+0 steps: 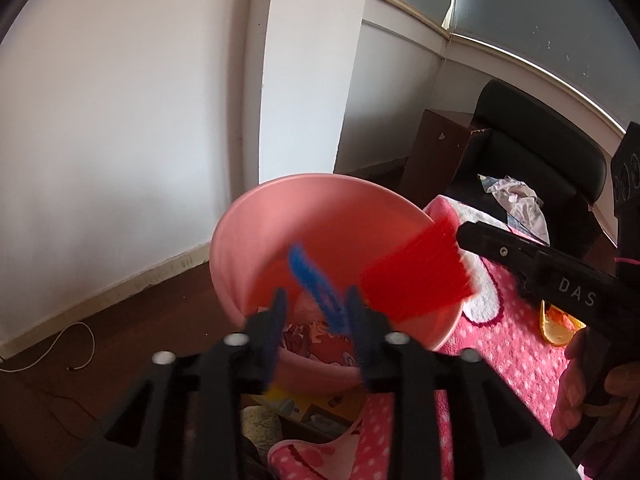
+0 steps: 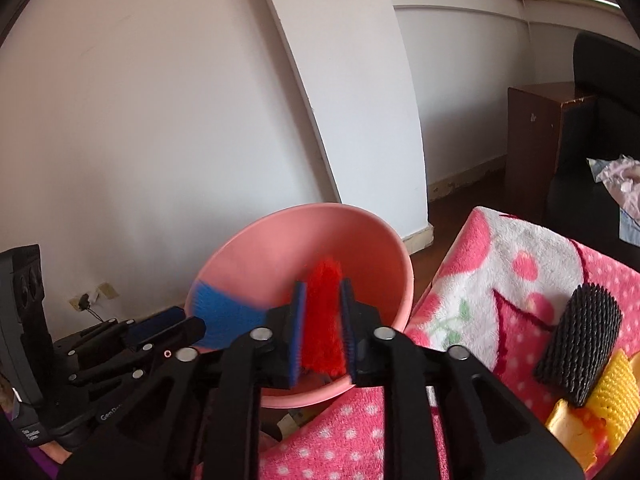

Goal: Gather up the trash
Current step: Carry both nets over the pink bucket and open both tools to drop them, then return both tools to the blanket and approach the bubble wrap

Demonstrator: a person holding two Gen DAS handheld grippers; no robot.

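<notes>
Left wrist view: looks down into a pink bin (image 1: 240,220) standing on a dark wooden floor (image 1: 120,320) by a white wall. Holds the left tool (image 1: 318,314) over the bin's near rim, jaws partly apart. Shows a blurred blue piece (image 1: 312,284) slanting between the fingers (image 1: 280,312), clear of the left one and close beside the right one, not pinched. Shows the right tool (image 1: 466,236) reaching in from the right, with a red piece (image 1: 416,276) fanning from its tip over the bin's right rim. Catches a hand (image 1: 580,380) on that tool's grip at the right edge. Finds wrappers (image 1: 316,340) at the bottom of the bin. Puts a pink dotted blanket (image 1: 520,352) just right of the bin, with an orange peel (image 1: 556,328) on it.

Right wrist view: faces the same bin (image 2: 248,248) from the right tool (image 2: 323,320), jaws partly apart. Has the red piece (image 2: 324,312) filling the gap and touching both blue pads (image 2: 299,320); cannot tell whether pinched or merely resting. Places the left tool (image 2: 196,326) at the bin's left rim, the blue piece (image 2: 224,312) fanned at its tip. Leaves a black net (image 2: 580,340) and a yellow net (image 2: 612,392) lying together on the blanket (image 2: 500,264) at the right, well apart from the bin.
</notes>
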